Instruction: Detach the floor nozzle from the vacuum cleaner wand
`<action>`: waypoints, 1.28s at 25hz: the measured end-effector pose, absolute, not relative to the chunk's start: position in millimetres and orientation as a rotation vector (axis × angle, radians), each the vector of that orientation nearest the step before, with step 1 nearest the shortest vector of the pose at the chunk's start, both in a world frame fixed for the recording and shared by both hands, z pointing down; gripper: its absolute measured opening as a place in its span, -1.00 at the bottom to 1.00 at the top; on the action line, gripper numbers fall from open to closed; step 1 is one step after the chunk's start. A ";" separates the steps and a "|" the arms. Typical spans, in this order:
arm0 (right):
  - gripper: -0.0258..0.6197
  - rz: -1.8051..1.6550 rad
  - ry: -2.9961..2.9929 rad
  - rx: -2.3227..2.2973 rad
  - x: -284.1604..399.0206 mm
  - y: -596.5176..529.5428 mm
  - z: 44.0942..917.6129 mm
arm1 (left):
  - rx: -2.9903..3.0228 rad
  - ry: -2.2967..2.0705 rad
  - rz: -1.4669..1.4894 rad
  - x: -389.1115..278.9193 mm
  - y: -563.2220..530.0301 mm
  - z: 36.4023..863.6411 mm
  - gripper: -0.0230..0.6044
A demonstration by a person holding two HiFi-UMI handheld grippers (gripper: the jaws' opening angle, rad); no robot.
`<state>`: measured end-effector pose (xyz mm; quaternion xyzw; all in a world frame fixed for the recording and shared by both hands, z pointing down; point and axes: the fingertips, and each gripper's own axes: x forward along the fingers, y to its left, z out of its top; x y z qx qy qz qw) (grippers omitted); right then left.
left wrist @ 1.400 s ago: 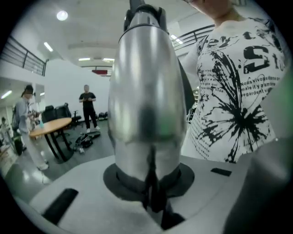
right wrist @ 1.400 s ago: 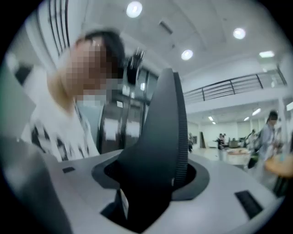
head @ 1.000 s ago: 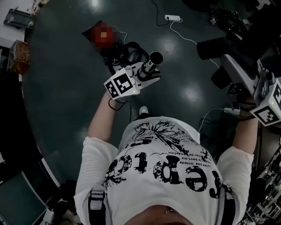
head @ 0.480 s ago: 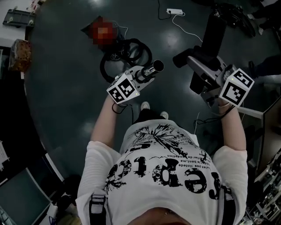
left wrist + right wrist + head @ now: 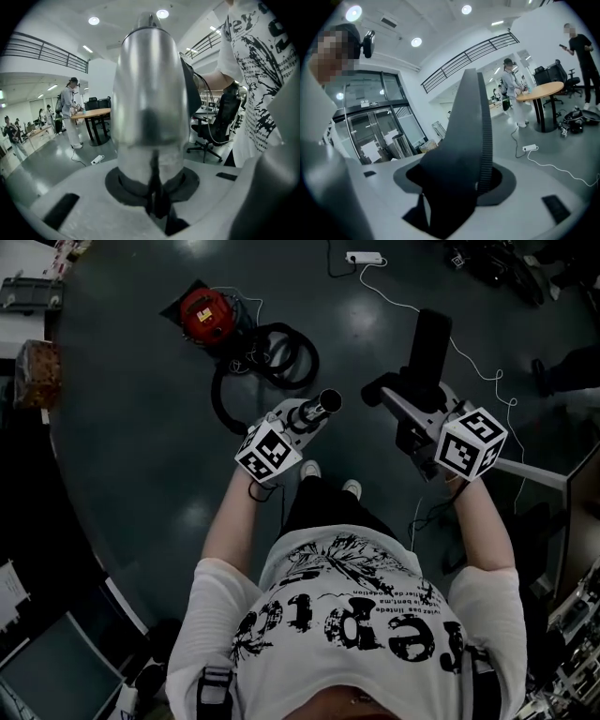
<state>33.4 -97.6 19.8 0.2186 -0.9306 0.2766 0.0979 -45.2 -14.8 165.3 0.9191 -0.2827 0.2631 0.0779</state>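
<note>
We have our left gripper point(image 5: 302, 415) clamped tight on the metal wand point(image 5: 324, 401) and our right gripper point(image 5: 411, 409) closed around the black floor nozzle point(image 5: 429, 341), the two parts apart.

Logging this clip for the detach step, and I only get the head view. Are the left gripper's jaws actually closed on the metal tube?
Observer: Yes. In the left gripper view the left gripper has its jaws closed on the silver wand, which runs straight out from between them.
Operator: And the right one?
Observer: The right gripper is clamped on the black floor nozzle; a ribbed strip runs along its edge.
Operator: Anyone nearby?
Observer: The right gripper view shows a person standing at a round wooden table in the background.
</note>
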 end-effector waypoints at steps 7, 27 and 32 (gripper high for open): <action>-0.11 0.948 -2.658 0.666 35.1 -106.1 152.8 | 2.625 -0.739 0.951 -54.6 -14.6 309.4 -0.75; -0.11 1.143 -2.388 0.580 74.8 -119.9 774.7 | 2.353 -0.337 1.538 -83.1 -19.7 881.4 -0.74; -0.11 1.219 -2.280 0.527 67.9 -108.8 876.6 | 2.290 -0.338 1.636 -88.1 -27.8 951.9 -0.74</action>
